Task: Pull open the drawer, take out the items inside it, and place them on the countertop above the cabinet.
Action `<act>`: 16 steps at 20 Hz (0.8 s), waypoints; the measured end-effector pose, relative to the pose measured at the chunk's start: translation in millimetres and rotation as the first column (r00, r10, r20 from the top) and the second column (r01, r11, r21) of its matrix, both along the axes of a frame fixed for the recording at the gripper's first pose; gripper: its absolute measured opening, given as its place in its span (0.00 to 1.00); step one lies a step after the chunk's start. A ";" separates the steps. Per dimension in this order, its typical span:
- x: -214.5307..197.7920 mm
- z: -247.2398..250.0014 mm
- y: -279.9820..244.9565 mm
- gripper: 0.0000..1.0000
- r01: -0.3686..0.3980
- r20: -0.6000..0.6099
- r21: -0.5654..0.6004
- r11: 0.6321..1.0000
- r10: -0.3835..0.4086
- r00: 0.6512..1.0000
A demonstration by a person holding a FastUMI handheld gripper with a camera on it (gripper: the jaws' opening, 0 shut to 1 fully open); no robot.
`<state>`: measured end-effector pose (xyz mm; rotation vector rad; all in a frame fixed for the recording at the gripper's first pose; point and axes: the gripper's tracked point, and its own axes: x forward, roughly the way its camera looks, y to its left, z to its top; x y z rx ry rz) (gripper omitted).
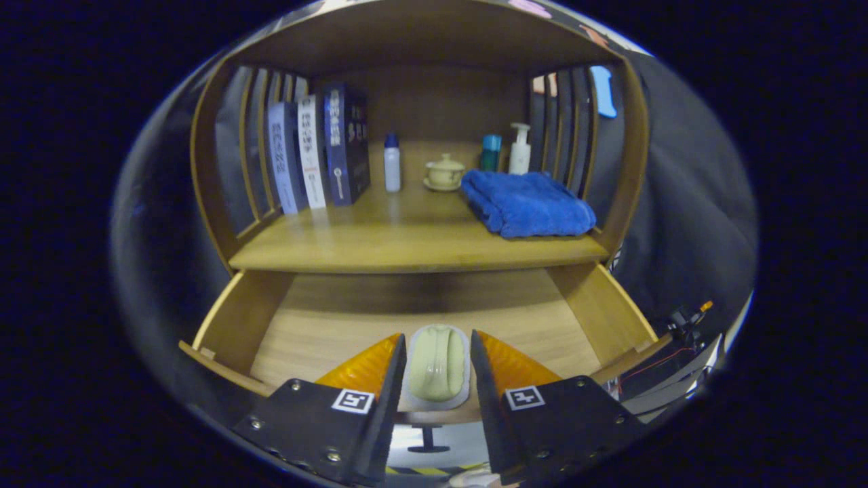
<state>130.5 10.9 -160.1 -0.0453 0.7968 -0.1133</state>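
Observation:
The wooden drawer [239, 318] stands pulled open below the cabinet's countertop [407, 244]. A pale green, rounded item on a white base [437, 369] sits between my fingers over the front part of the drawer. My gripper [437, 335] is shut on it, with one finger against each long side of the white base. Its lower end overlaps the drawer's front rim, so I cannot tell whether it rests on the drawer floor or is lifted. The rest of the drawer floor [325, 325] shows bare wood.
On the countertop stand three upright books [315, 152] at the left, a small white bottle [392, 163], a lidded cup on a saucer [444, 173], a teal bottle [490, 152], a pump bottle [520, 149] and a folded blue towel [529, 203] at the right. The countertop's front middle is bare wood.

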 end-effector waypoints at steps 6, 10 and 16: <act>8.1 -56.2 4.8 0.56 0.011 -0.222 0.017 1.000 -0.006 0.975; 6.1 -76.5 6.7 0.47 0.003 -0.272 0.020 1.000 0.002 0.962; 20.0 -76.3 1.0 0.35 0.016 -0.188 -0.006 1.000 -0.017 0.982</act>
